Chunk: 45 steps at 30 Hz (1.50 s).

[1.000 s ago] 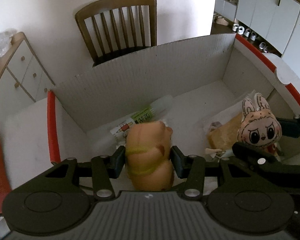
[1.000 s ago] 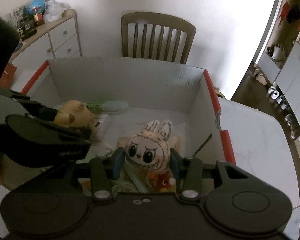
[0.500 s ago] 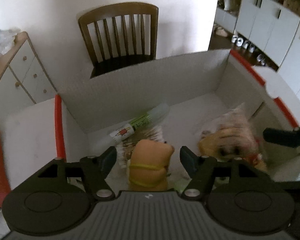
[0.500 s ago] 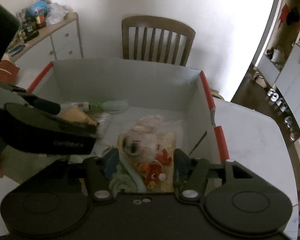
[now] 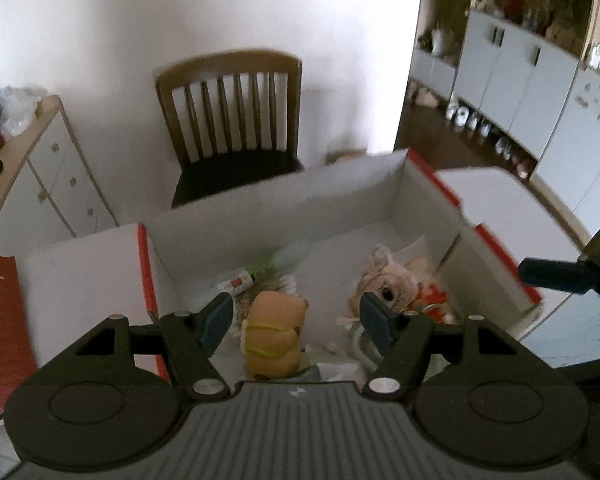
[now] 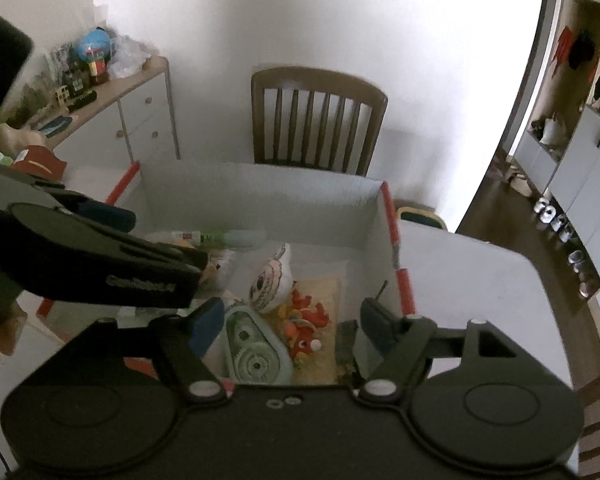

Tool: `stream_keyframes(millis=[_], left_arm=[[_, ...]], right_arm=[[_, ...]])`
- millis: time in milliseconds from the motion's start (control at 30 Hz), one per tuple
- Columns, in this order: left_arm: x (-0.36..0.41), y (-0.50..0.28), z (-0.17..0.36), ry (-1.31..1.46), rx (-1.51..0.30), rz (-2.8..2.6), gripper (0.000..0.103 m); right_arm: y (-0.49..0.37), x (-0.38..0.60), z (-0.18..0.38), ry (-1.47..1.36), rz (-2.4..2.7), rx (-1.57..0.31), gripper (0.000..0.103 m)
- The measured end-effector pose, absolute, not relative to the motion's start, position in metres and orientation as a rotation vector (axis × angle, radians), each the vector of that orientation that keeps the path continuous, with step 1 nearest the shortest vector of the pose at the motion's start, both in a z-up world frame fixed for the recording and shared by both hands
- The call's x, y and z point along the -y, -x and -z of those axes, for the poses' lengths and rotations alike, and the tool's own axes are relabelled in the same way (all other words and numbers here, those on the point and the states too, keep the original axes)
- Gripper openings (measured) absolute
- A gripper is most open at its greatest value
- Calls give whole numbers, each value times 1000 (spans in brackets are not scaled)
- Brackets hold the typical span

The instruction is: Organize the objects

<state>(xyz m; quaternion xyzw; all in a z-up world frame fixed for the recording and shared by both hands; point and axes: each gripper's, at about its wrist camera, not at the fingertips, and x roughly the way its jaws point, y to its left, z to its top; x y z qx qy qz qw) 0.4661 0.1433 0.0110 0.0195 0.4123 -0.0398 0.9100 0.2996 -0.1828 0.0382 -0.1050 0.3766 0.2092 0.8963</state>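
With both jaws spread wide and nothing held, the left gripper (image 5: 296,320) and right gripper (image 6: 288,324) are poised above the box (image 5: 284,200) — its wall could be clipped, disturbing the tan plush (image 5: 274,332) and rabbit doll (image 6: 270,280) lying inside.

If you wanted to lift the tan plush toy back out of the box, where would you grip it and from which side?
Grip the tan plush toy across its narrow middle, at the yellow band, coming straight down from above. It stands clear of the box walls, and its sides are free for the fingers.
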Motion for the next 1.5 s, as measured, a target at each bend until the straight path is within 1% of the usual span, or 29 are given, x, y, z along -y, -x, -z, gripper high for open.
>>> stream_keyframes(millis=[233,600,667,900,967,1100,1200,1233,1267,1433,1500], left_arm=[[-141,-430,-42,-31,-782,82,69],[-138,-364,-64,21,-712,82,69],[-136,-353,-66,16,-701,88,77],[-130,-308,-71,31,-647,103,79],[-129,-297,-71,44,-640,108,82],[-125,-278,-70,69,-631,106,84],[-120,-264,-67,58,-621,100,94],[-118,-260,-67,51,-621,97,101],[-116,-257,-65,41,-622,95,103],[-104,-240,-59,5,-614,100,103],[-100,-233,-57,7,-618,106,103]], right_arm=[[-276,203,-66,176,-469,-747,75],[-238,231,-96,139,-529,-700,80],[-230,236,-99,130,-544,-692,81],[-200,254,-106,125,-581,-659,85],[-192,260,-107,117,-587,-653,86],[-179,271,-107,114,-598,-642,90],[-169,280,-107,114,-600,-631,93],[-167,282,-107,112,-601,-630,94],[-165,284,-107,108,-603,-630,95],[-152,293,-108,106,-616,-609,102],[-147,297,-108,103,-620,-598,102]])
